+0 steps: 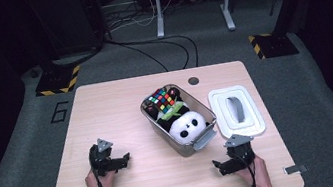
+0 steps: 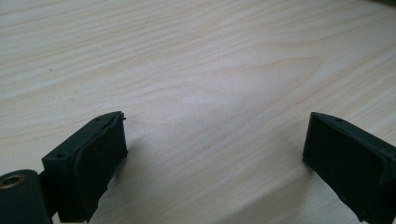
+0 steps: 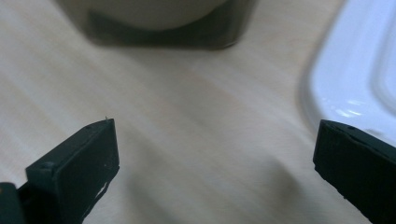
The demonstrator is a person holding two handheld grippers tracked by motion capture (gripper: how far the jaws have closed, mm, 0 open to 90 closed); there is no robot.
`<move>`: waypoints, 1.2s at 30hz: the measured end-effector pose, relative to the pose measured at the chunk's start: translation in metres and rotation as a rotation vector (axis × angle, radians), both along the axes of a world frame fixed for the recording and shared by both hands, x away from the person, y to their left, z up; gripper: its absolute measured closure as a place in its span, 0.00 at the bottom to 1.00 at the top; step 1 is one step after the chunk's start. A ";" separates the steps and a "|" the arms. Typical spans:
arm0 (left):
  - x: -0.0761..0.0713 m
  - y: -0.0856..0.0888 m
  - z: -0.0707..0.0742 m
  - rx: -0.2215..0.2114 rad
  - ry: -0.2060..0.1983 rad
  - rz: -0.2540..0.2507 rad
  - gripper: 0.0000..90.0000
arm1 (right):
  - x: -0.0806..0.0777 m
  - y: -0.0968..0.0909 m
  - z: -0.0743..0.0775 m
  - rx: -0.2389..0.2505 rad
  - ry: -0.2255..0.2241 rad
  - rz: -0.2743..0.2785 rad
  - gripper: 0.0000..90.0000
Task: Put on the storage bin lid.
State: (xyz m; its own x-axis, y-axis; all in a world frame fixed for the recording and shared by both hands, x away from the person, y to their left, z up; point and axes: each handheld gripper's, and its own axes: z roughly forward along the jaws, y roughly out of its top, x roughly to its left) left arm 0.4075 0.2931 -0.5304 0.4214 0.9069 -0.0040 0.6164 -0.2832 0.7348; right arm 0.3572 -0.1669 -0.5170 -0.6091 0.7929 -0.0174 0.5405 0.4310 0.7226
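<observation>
At the frame's centre, a clear plastic box [image 1: 179, 122] on the pale wooden table [image 1: 121, 105] holds a plush panda [image 1: 187, 124] and colourful puzzle cube [image 1: 162, 98]. Its white lid [image 1: 236, 111] lies right. Lower left gripper [image 1: 125, 159] and lower right gripper [image 1: 219, 167] both have jaws spread wide, empty.

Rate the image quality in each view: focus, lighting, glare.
High view: table evenly lit and sharp, surroundings dark. Left gripper view: wood grain crisp, soft shadows under the open left gripper. Right gripper view: blurred overall, the container out of focus, glare on the white lid.
</observation>
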 end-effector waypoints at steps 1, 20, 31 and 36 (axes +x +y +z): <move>0.000 0.000 0.000 0.000 0.000 0.000 0.07 | 0.002 -0.004 0.003 0.004 -0.006 -0.017 0.00; 0.000 0.000 0.000 -0.002 0.000 0.000 0.07 | 0.094 -0.055 0.034 0.032 0.007 -0.285 0.00; 0.000 0.000 0.000 -0.001 0.005 0.000 0.07 | 0.127 -0.065 0.029 0.010 0.021 -0.349 0.29; 0.000 0.000 0.000 -0.002 0.002 0.001 0.07 | 0.135 -0.062 0.022 -0.023 0.014 -0.347 0.44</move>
